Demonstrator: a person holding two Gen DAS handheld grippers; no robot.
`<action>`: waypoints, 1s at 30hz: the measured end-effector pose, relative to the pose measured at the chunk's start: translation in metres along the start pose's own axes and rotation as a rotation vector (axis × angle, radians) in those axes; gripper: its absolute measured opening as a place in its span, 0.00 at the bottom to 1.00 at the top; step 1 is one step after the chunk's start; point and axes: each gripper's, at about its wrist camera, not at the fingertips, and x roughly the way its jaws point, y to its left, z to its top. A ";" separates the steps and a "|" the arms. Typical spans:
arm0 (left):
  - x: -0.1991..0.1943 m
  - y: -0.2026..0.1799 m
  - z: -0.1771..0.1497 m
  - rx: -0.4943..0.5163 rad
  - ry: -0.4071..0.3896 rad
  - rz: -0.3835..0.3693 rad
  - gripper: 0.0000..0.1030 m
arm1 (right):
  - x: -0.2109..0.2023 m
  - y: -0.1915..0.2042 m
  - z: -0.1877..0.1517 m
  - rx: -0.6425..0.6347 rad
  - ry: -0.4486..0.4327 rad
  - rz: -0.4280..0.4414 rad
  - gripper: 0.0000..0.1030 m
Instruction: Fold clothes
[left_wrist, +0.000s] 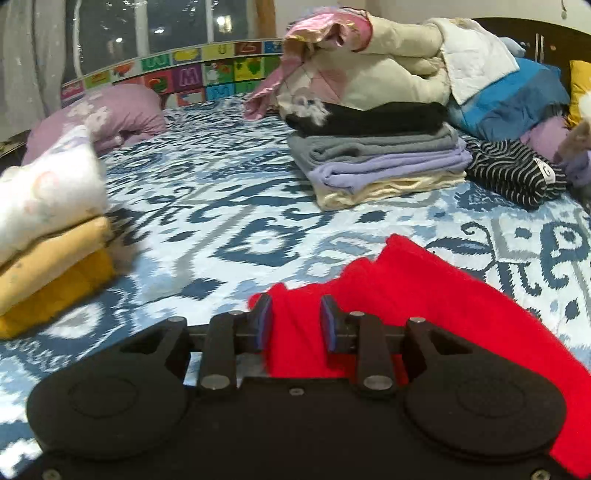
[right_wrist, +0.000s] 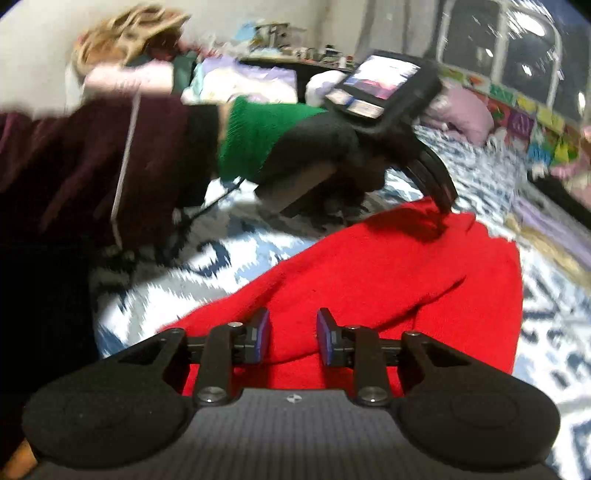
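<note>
We see the patterned bed (left_wrist: 229, 206) carrying a red garment (right_wrist: 388, 266) spread across it. Our left gripper (left_wrist: 296, 317) and right gripper (right_wrist: 291, 332) hover over its near edges, jaws partly open, red cloth showing between them; whether either pinches it we cannot tell.

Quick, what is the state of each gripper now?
Left gripper: open, red garment between the pads.
Right gripper: open over the same garment.
</note>
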 end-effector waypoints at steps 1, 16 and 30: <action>-0.006 0.001 -0.001 -0.009 0.000 -0.001 0.26 | -0.003 -0.004 0.000 0.036 -0.008 0.008 0.29; -0.023 -0.050 -0.031 0.124 0.057 -0.223 0.29 | -0.022 -0.033 -0.012 0.281 -0.047 -0.019 0.29; 0.017 -0.018 -0.005 -0.048 0.018 -0.180 0.41 | 0.001 -0.030 -0.023 0.280 0.016 0.095 0.28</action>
